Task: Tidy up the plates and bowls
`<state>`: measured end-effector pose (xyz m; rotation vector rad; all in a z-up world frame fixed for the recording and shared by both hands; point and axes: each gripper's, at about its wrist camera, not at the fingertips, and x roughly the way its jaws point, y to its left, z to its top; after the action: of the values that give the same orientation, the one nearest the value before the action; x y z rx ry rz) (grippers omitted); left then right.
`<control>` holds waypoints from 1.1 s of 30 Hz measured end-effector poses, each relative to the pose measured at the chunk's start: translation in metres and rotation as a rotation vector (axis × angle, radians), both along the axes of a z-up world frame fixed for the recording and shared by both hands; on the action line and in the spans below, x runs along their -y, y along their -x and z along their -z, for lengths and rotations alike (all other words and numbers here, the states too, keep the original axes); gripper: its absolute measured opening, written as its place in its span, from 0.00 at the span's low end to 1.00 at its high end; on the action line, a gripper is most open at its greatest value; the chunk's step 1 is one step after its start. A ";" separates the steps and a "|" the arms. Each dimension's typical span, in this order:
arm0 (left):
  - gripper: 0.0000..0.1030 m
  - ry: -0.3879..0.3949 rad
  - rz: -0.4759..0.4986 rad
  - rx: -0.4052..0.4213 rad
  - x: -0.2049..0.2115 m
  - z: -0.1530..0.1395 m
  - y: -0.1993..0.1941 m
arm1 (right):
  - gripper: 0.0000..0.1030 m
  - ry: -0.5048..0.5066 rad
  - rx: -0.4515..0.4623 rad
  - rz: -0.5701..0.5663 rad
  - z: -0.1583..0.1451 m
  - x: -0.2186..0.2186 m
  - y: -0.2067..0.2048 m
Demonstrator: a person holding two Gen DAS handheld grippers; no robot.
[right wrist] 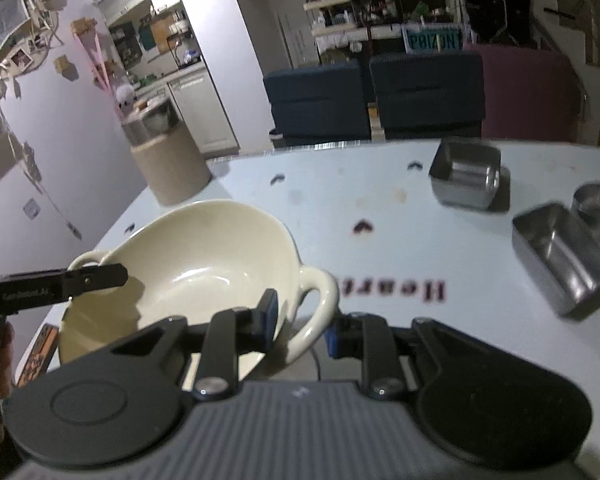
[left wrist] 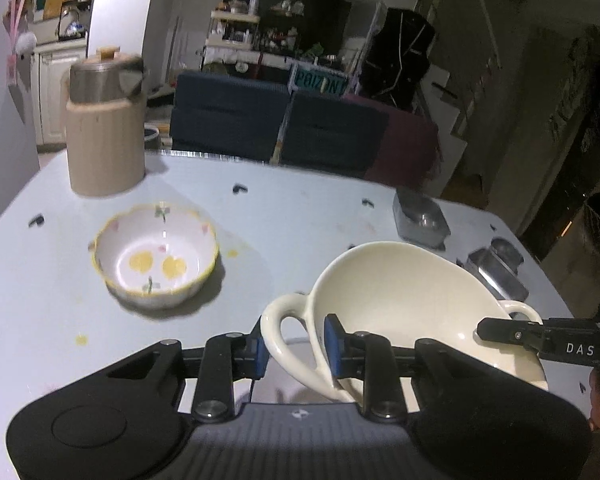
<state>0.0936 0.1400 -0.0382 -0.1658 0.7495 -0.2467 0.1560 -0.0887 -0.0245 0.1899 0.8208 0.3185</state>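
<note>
The cream two-handled bowl [left wrist: 400, 300] hangs tilted above the table [left wrist: 300, 220], lower right of the left view. The left gripper [left wrist: 296, 346] pinches one loop handle, and the right gripper [right wrist: 302, 322] pinches the other, jaws narrow. If either pinch slips, the bowl could twist free and hit the flowered bowl [left wrist: 156, 256].

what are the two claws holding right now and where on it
Both hold one cream bowl: the left claw clamps its left loop handle, the right claw its right loop handle.
</note>
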 end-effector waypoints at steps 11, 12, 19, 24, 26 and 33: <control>0.29 -0.018 0.036 -0.089 -0.005 0.033 0.002 | 0.25 -0.017 -0.169 0.001 0.038 -0.014 0.024; 0.29 -0.016 0.037 -0.093 -0.006 0.034 0.002 | 0.25 -0.014 -0.175 0.000 0.041 -0.015 0.025; 0.29 0.000 0.033 -0.113 -0.014 0.041 0.003 | 0.25 0.004 -0.178 -0.012 0.040 -0.020 0.024; 0.30 0.009 0.033 -0.142 -0.018 0.049 0.003 | 0.25 0.014 -0.189 -0.025 0.043 -0.025 0.020; 0.30 0.017 0.032 -0.153 -0.020 0.052 0.002 | 0.25 0.019 -0.197 -0.026 0.045 -0.027 0.020; 0.31 0.052 0.032 -0.177 -0.026 0.063 -0.004 | 0.25 0.046 -0.193 -0.037 0.047 -0.033 0.021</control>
<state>0.0974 0.1655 -0.1009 -0.2274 0.9228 -0.2847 0.1350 -0.0557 -0.0713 0.1636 1.0222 0.3190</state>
